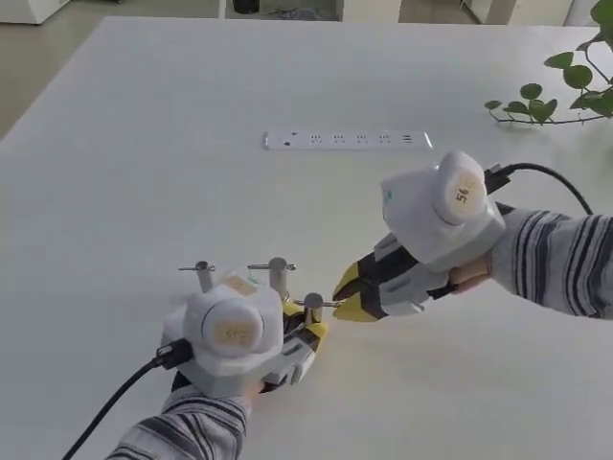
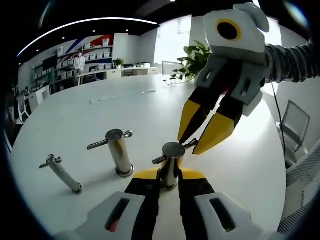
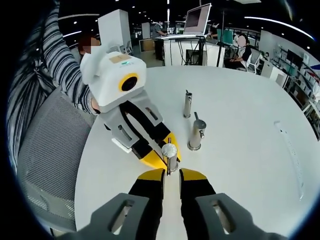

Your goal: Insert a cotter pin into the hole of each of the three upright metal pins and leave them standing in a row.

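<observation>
**Left gripper (image 1: 311, 331) clamps the near pin (image 2: 170, 165), low middle**

White table (image 1: 144, 144) holds a plant (image 1: 565, 91) upper right and a power strip (image 1: 347, 140) top middle. In the head view the left gripper hides the pin's foot. Right gripper (image 1: 347, 295) pinches the cotter pin (image 2: 159, 159), clear in the left gripper view.

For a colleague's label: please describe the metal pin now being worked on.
On the white table, three steel pins stand in a row before the white power strip. Take the right-end pin in the head view. It alone is clamped by the left gripper, the right gripper pinching its cotter pin.
</observation>
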